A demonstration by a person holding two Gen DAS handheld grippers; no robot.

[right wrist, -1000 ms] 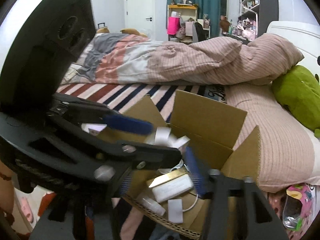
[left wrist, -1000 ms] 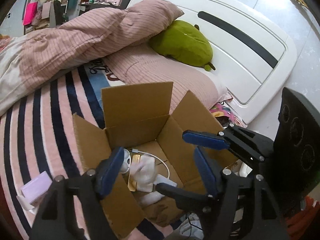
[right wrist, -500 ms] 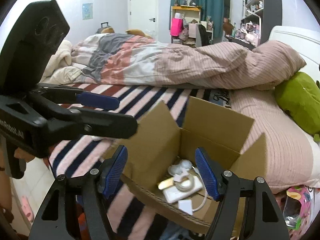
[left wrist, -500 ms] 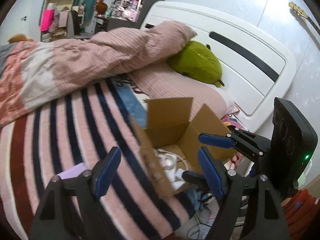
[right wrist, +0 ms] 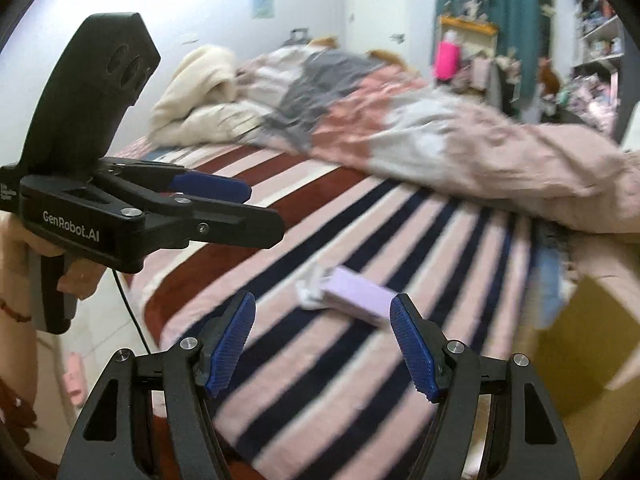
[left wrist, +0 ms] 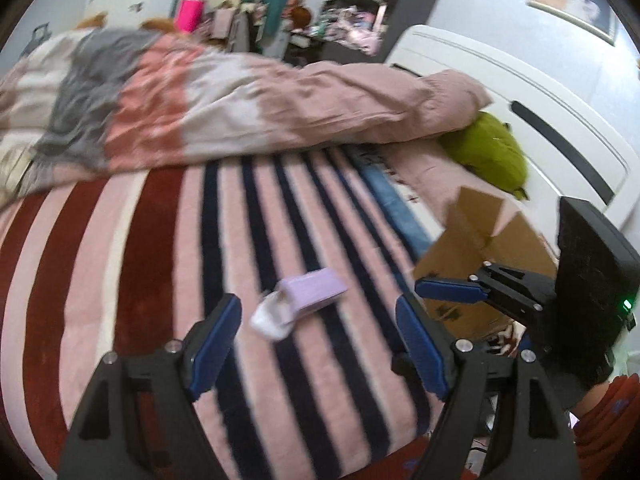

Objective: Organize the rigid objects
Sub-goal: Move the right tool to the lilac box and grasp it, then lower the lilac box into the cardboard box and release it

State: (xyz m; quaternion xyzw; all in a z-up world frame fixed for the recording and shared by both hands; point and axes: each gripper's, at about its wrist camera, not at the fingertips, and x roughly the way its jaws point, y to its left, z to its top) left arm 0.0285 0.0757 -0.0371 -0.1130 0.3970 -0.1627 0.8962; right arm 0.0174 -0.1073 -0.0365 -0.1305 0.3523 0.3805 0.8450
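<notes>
A lilac box (left wrist: 314,292) with a white crumpled piece (left wrist: 270,318) at its end lies on the striped blanket (left wrist: 160,280). It also shows in the right wrist view (right wrist: 360,296). My left gripper (left wrist: 316,336) is open and empty, just short of the box. My right gripper (right wrist: 322,344) is open and empty, also just short of the box. The open cardboard box (left wrist: 484,256) stands to the right; its contents are hidden. In the right wrist view its flap (right wrist: 588,352) fills the lower right.
A rumpled pink and grey duvet (left wrist: 224,104) lies across the far side of the bed. A green plush (left wrist: 488,156) rests by the white headboard (left wrist: 540,112). The left gripper's body (right wrist: 120,208) shows at left in the right wrist view. The bed edge is near.
Both grippers have swung left, away from the cardboard box, and now face the lilac box on the blanket. Both stay open and empty.
</notes>
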